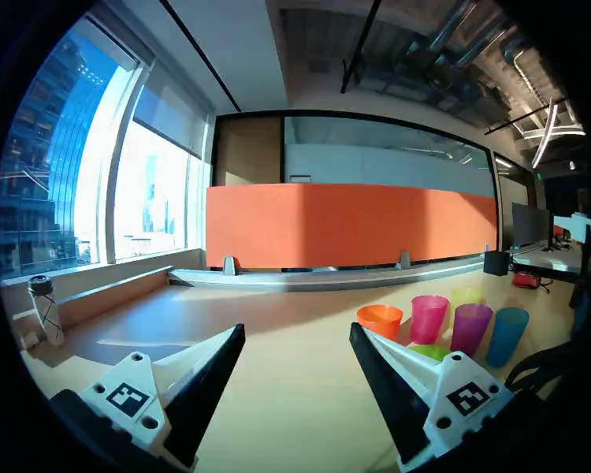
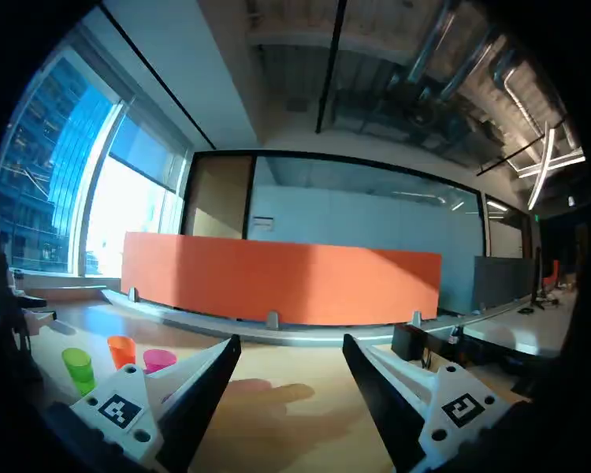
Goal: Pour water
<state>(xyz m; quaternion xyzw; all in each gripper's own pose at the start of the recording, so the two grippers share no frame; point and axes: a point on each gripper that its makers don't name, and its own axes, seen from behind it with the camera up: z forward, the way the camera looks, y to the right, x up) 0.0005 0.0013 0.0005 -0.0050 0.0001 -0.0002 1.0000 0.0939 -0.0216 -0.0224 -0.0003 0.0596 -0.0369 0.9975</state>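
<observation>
**Q:** Left gripper (image 1: 297, 327), left gripper view: how do its white, black-edged fingers stand?

**A:** Spread wide, with nothing between them. The pale wooden tabletop (image 1: 295, 402) shows through the gap.

**Q:** And the right gripper (image 2: 291, 339), right gripper view?

**A:** Likewise parted and holding nothing, above the same tabletop.

**Q:** Where do the cups lie relative to the left gripper?

**A:** Ahead of it and to the right of its right-hand finger, well apart from the tips. A squat orange plastic cup (image 1: 380, 319) stands nearest the gap. Beside it are a pink plastic tumbler (image 1: 429, 318), a magenta plastic tumbler (image 1: 470, 327) and, farthest right, a blue plastic tumbler (image 1: 507, 335). A yellow-green plastic cup (image 1: 467, 296) stands behind the pink and magenta ones. A low green plastic cup (image 1: 431, 351) is partly hidden by the finger. All are upright; their contents cannot be told.

**Q:** And relative to the right gripper?

**A:** A trio of cups (image 2: 121, 349), green, orange and pink from left to right, stands left of its left-hand finger. The finger's edge partly covers the pink one.

**Q:** Backdrop?

**A:** A long orange partition panel (image 1: 351, 225) spans the table's far edge.
</observation>
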